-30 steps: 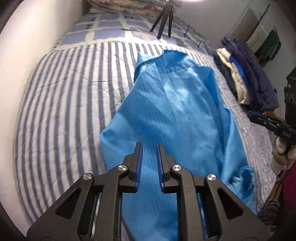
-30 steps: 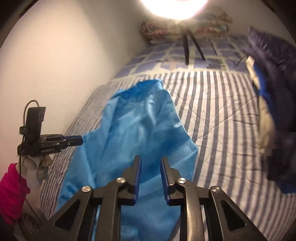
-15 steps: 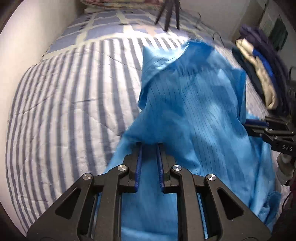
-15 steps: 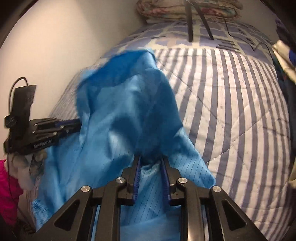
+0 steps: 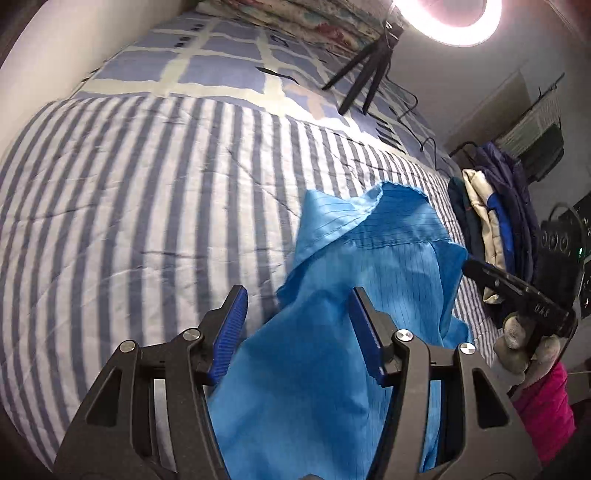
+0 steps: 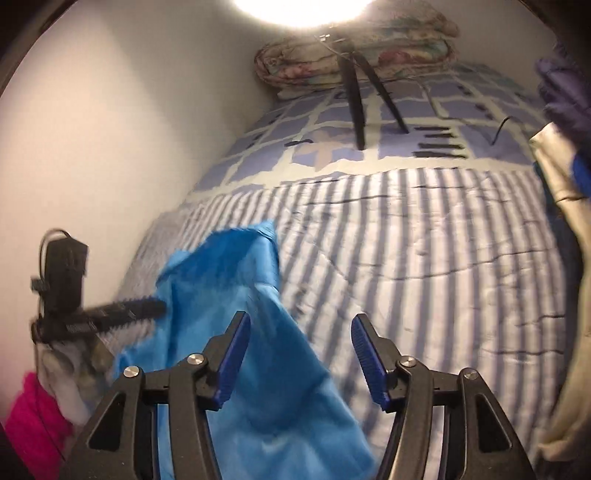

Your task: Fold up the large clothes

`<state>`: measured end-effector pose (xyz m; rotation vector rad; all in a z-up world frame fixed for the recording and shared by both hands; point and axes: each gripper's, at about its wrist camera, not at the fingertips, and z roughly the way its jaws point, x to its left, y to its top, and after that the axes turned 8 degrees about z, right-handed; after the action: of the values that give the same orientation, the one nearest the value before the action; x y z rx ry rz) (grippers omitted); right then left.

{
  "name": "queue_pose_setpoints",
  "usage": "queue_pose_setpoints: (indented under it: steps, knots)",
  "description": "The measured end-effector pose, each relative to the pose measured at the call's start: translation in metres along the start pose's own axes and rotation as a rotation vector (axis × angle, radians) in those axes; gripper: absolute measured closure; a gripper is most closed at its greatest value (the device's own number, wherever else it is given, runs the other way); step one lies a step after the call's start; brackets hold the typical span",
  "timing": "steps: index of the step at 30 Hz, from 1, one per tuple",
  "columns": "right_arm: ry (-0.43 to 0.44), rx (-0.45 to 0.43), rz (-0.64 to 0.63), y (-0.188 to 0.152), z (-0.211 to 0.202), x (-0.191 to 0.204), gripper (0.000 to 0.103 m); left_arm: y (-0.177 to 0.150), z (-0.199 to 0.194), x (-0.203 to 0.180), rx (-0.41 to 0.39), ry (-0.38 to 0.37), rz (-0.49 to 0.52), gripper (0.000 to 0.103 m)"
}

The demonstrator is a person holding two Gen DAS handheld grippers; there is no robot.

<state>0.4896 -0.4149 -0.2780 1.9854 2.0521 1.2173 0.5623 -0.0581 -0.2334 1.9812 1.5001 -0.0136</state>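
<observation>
The blue coat (image 5: 332,350) lies in a heap on the near part of the striped bed (image 5: 147,206), with its collar pointing to the far end. The left tongs (image 5: 299,332) have just been opening, and their pads now stand wide. The coat sits between them, but the pads do not press on it. The right tongs (image 6: 301,354) have also just been opening and stand wide. The coat is at their left pad, and it looks loose there, though that part is blurry. A gloved hand (image 5: 524,347) holds the right tongs at the right side of the coat. A pile of clothes (image 5: 491,221) sits at the right edge of the bed. A black tripod (image 5: 365,74) stands at the far end under a bright lamp (image 5: 447,18).
</observation>
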Motion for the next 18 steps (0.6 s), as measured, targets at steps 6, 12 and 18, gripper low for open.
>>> queue_pose_setpoints:
  steps: [6, 12, 18]
  knots:
    - [-0.013, 0.054, -0.024, -0.004, 0.020, 0.017, 0.100, 0.000, 0.002, -0.019, -0.003, 0.045, 0.042, 0.099]
    - [0.007, -0.021, -0.038, -0.010, -0.025, 0.036, 0.103, -0.006, -0.040, -0.032, -0.084, 0.053, 0.052, 0.101]
    - [0.053, -0.084, -0.086, -0.026, -0.090, 0.068, 0.103, -0.025, -0.106, -0.065, -0.157, 0.071, 0.106, 0.101]
